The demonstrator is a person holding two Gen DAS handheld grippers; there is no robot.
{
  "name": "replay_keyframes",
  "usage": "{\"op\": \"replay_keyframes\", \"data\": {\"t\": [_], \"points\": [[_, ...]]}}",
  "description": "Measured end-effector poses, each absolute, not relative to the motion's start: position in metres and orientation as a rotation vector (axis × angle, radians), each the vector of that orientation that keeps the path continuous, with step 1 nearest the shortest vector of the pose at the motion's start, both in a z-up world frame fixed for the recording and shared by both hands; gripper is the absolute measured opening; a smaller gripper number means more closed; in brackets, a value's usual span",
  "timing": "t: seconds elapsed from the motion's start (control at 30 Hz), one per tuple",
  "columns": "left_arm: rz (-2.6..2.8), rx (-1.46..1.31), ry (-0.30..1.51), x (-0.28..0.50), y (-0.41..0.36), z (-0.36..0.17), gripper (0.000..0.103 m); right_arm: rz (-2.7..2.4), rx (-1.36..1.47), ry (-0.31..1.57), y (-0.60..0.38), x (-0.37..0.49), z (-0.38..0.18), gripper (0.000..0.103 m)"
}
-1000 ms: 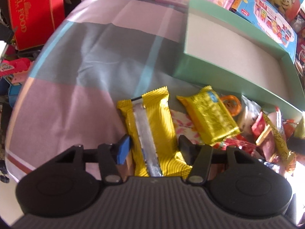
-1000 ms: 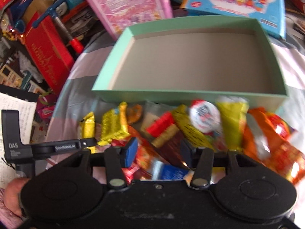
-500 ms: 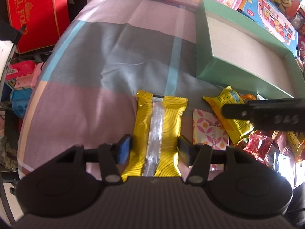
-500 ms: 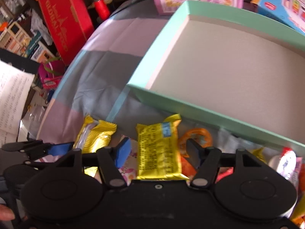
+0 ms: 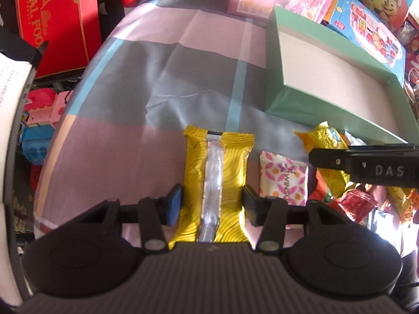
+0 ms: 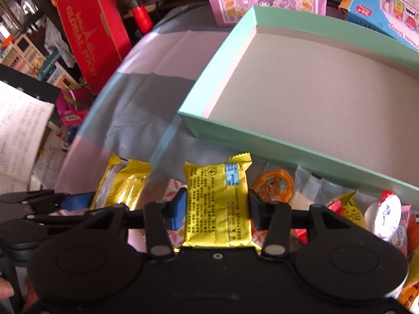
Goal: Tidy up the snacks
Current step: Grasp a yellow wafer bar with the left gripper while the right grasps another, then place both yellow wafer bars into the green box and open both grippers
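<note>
The left tool (image 5: 212,204) has just closed, gripping a yellow bar (image 5: 216,180); the right tool (image 6: 214,209) has just closed, clamping a yellow packet (image 6: 217,204). The green box (image 6: 227,136), upper right, lies beyond the snack pile (image 6: 353,209) on the table (image 5: 157,78).

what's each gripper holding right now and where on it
Left gripper has its jaws closing on the long sides of the yellow wavy-line packet, at its near half. Right gripper likewise pinches the yellow text-printed packet across its long sides, mid-length.
</note>
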State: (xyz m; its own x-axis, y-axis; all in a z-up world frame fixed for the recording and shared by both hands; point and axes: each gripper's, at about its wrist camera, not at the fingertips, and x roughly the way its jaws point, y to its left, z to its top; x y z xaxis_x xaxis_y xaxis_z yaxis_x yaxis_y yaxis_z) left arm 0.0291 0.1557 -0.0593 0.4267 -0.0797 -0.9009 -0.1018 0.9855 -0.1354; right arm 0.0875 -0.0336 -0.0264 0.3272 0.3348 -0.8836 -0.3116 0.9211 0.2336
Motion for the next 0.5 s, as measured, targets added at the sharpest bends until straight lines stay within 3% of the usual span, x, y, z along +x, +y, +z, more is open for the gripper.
{"op": "replay_keyframes", "data": {"t": [0.27,0.5], "points": [[-0.027,-0.159,1.052,0.035,0.150,-0.010,0.048,0.466,0.128,1.086,-0.056,0.094,0.015,0.047],[-0.185,-0.074,0.963,0.123,0.092,0.025,0.049,0.303,0.220,1.024,-0.110,0.160,0.033,0.047]]}}
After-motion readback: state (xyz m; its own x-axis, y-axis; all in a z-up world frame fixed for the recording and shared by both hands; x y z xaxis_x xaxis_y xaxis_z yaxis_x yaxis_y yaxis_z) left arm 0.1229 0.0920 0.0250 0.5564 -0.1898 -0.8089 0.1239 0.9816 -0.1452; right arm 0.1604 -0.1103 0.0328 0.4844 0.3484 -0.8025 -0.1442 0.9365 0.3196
